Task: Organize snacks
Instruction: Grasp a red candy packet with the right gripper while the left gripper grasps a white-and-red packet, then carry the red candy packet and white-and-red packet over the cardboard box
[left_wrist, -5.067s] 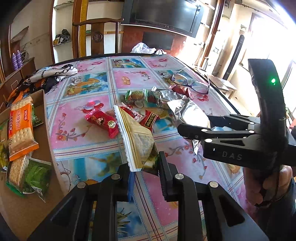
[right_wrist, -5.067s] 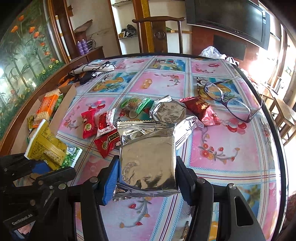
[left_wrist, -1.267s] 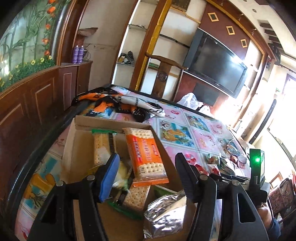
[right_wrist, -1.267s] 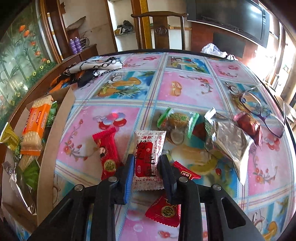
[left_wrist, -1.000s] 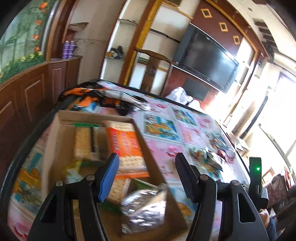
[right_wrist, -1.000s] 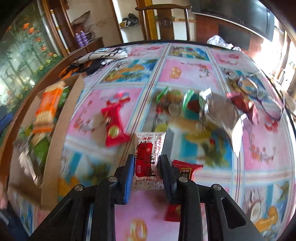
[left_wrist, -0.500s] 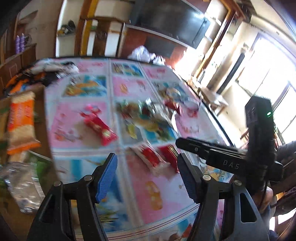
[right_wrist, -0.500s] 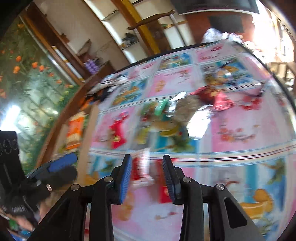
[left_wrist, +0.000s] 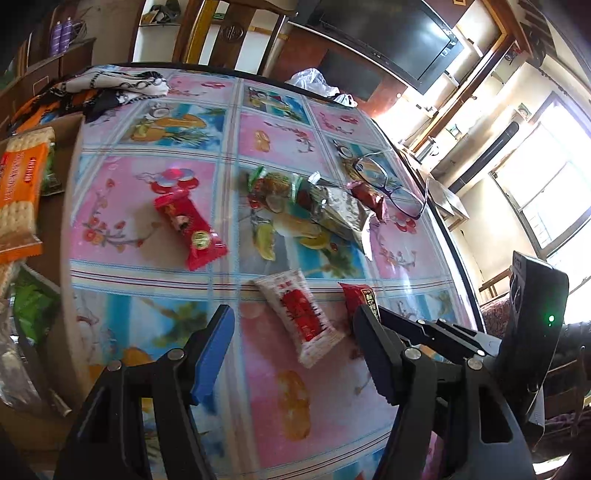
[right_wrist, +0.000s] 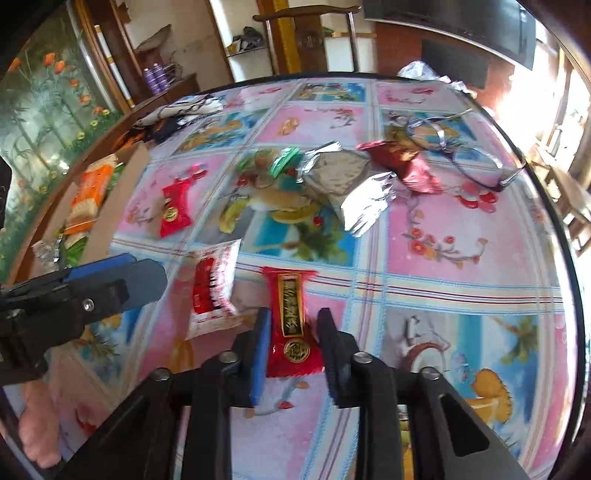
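Right gripper (right_wrist: 291, 341): closing narrow on a red snack packet (right_wrist: 291, 325) lying on the counter (right_wrist: 461, 258).
Left gripper (left_wrist: 293, 349): hanging half-wide and holding nothing, over a white-and-red packet (left_wrist: 301, 314).
Cardboard box (left_wrist: 55, 254): sitting at the counter's left edge, carrying an orange cracker pack (left_wrist: 20, 184).
Around: another red packet (left_wrist: 190, 229), silver foil bag (right_wrist: 351, 184) and eyeglasses (right_wrist: 461, 155) are lying farther back, well apart from both grippers.
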